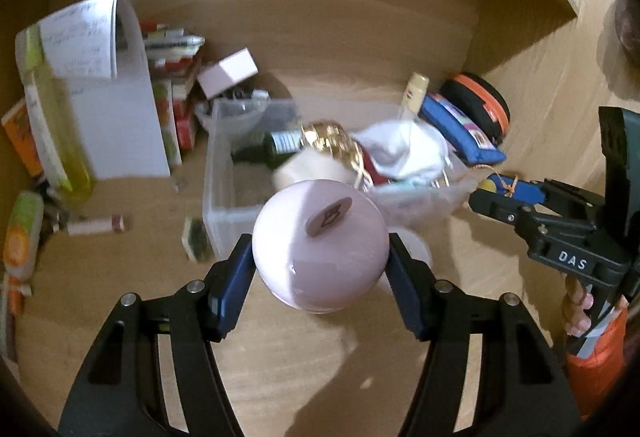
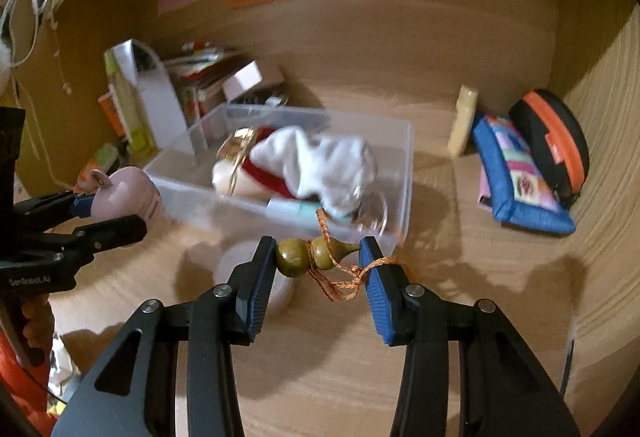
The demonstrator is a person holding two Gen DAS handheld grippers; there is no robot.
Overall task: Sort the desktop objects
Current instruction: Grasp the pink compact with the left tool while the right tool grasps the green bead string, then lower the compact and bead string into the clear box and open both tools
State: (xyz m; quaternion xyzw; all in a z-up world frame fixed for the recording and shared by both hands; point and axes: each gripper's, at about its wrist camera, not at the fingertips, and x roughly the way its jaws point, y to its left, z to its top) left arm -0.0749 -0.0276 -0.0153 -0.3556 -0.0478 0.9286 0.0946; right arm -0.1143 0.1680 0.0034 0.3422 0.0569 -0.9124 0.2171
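Note:
My left gripper is shut on a pale pink apple-shaped container with a brown stem tag, both blue pads pressing its sides, above the wooden desk. The right wrist view shows that gripper at the left edge with the pink container. My right gripper is shut on a small olive-green gourd charm, whose orange cord trails over the right pad. A clear plastic bin lies just beyond both grippers, holding a white cloth and a gold-capped bottle.
A notepad and stacked books stand at the back left. At the back right are a blue pouch, a black-and-orange case and a cream tube. A white round lid lies on the desk below the grippers.

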